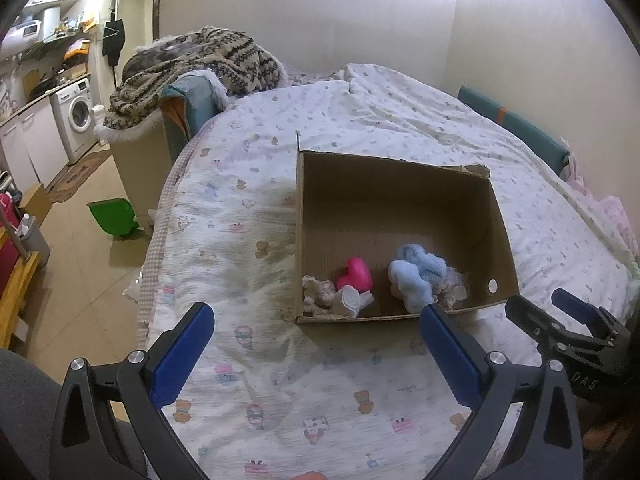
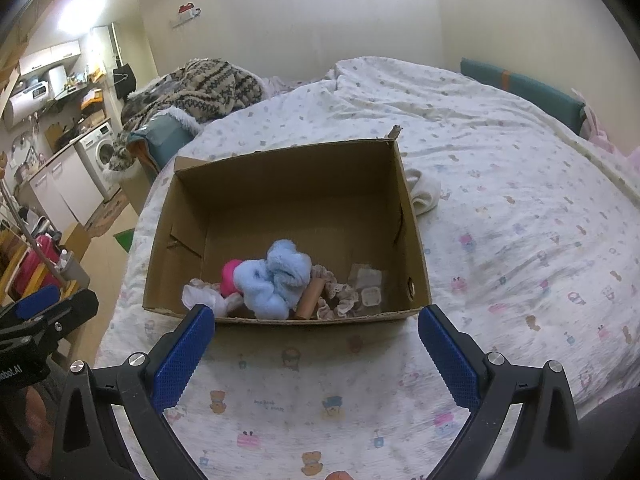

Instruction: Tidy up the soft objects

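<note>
Right wrist view puts the right gripper [image 2: 316, 340] at the bottom of the frame, jaws spread wide and holding nothing, poised over the patterned bedsheet [image 2: 520, 264] just short of the cardboard box [image 2: 280, 188]. Left wrist view shows the left gripper [image 1: 316, 340] likewise wide apart and empty, with the box up and to its right.

Inside, against the near wall, lie a blue plush [image 2: 276, 280], a pink heart [image 1: 355, 274], lace scrunchies [image 2: 340, 294] and a brown roll [image 2: 309, 300].

Right of the box's far corner, a white cloth [image 2: 422, 196] rests on the sheet, probably the next item. To take it well, I'd pass outside the right wall, descend vertically and pinch the bunched middle.

Open sheet lies right and beyond; the bed edge drops away at the frame's left.
</note>
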A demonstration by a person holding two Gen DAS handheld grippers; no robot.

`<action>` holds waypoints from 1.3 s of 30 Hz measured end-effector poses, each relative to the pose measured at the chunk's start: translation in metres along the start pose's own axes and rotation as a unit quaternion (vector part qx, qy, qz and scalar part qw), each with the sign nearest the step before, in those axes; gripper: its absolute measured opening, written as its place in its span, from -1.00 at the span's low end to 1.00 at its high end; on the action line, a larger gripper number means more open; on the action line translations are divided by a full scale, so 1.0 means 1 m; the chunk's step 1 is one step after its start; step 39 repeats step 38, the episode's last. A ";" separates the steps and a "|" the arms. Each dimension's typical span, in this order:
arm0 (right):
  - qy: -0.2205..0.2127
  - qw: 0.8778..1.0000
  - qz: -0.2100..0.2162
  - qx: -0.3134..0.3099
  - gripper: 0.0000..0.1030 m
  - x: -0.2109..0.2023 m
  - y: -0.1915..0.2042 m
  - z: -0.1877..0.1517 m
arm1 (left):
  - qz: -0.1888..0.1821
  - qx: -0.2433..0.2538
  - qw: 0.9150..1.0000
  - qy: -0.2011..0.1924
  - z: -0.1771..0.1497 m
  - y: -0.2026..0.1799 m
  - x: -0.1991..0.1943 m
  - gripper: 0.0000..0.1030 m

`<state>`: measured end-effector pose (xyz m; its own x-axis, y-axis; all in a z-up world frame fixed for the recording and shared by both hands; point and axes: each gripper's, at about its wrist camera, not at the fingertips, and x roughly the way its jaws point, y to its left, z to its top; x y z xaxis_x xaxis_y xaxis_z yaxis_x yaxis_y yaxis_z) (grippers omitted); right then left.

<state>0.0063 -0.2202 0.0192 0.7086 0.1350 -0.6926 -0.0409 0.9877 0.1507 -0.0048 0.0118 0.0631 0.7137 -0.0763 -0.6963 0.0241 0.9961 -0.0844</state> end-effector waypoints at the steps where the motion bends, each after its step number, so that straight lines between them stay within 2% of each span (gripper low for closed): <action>1: 0.000 1.000 0.000 -0.001 1.00 0.001 0.000 0.000 | -0.001 -0.001 1.000 0.000 0.000 0.000 0.000 0.99; 39: 0.000 1.000 0.001 0.001 1.00 0.002 -0.001 -0.001 | 0.002 -0.007 1.000 0.006 -0.004 0.002 0.002 0.99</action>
